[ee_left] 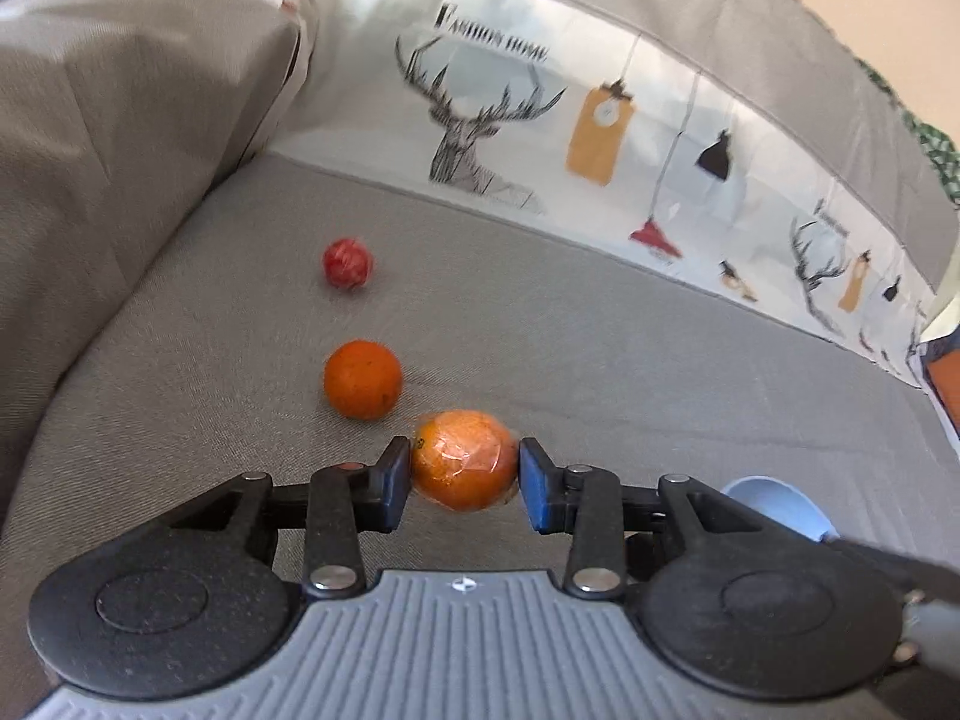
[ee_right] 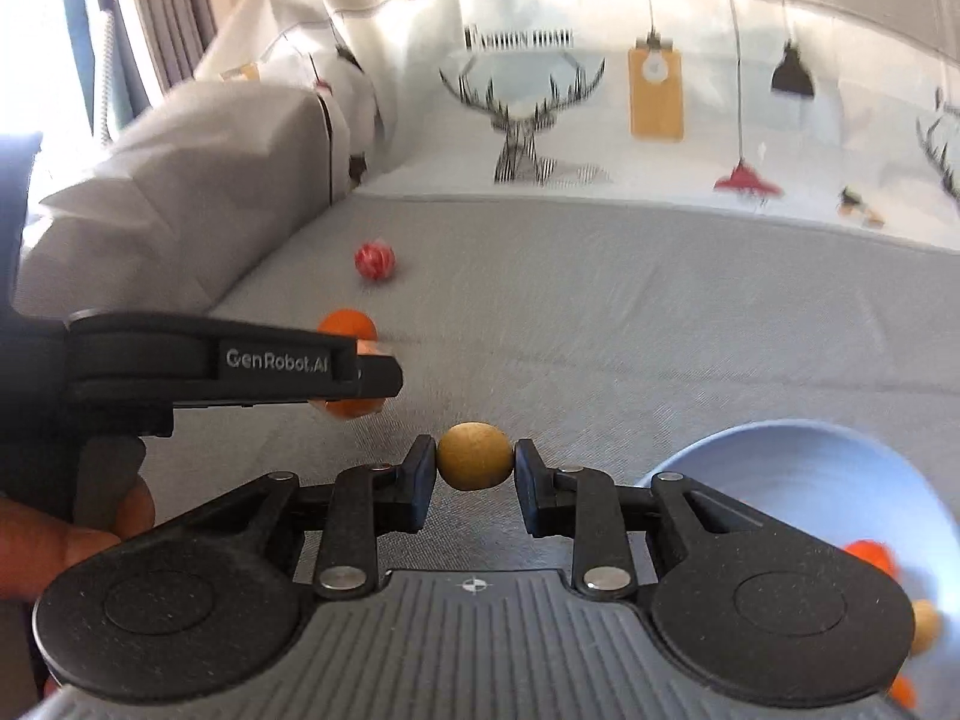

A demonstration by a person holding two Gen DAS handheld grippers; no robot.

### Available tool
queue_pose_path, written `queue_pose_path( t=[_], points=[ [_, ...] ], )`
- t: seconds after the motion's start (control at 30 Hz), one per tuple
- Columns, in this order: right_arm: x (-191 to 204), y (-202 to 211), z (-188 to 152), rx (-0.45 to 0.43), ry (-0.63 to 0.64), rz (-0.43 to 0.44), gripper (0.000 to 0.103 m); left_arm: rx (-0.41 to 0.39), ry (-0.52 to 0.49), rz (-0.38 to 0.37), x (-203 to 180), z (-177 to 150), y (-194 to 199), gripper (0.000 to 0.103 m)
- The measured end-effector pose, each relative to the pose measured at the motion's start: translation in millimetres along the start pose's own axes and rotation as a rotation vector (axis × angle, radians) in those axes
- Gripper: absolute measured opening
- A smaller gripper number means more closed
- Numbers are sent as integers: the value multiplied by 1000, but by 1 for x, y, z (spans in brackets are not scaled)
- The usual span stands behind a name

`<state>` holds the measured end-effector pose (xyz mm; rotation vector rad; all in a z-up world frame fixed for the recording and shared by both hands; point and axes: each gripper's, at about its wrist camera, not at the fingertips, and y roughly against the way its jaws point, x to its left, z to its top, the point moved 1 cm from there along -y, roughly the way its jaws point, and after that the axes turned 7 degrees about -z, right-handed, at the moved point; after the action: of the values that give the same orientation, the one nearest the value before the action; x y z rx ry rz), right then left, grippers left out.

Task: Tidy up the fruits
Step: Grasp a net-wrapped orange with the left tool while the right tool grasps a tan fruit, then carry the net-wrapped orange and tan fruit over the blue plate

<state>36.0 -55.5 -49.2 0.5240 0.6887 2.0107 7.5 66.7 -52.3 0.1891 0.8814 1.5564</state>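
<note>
My left gripper (ee_left: 463,474) is shut on a plastic-wrapped orange (ee_left: 465,450), both blue pads against its sides. Beyond it on the grey sofa seat (ee_left: 660,360) lie a bare orange (ee_left: 362,379) and, farther back, a red fruit (ee_left: 347,263). In the right wrist view my right gripper (ee_right: 474,471) is shut on a small tan round fruit (ee_right: 475,455). The left gripper (ee_right: 378,372) shows side-on at the left there, with orange fruit (ee_right: 348,324) showing above and below its finger. The red fruit (ee_right: 375,261) lies behind.
A light blue bowl (ee_right: 780,450) sits at the right, holding orange fruits (ee_right: 870,555) and a tan one (ee_right: 924,627); its rim (ee_left: 774,498) peeks out in the left view. A grey cushion (ee_left: 120,150) rises at the left, a printed cover (ee_left: 600,138) lines the back. A hand (ee_right: 60,540) grips the left tool.
</note>
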Motion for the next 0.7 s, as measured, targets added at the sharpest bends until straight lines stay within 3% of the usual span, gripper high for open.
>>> queue_pose_path(
  t=[0.2,0.33,0.47,0.7],
  points=[
    [-28,75,7,-126,-19,-16,30,-76,-2,-93,-25,-15,46,42],
    [-57,122,-15,-184,-46,-57,30,-96,-65,-150,-50,-31,71,42],
    [-95,142,-51,-154,-148,-121,30,-83,-166,-173,-78,-47,81,42],
    [-147,156,-67,-135,-298,-189,30,-54,-296,-174,-106,-69,78,42]
  ],
)
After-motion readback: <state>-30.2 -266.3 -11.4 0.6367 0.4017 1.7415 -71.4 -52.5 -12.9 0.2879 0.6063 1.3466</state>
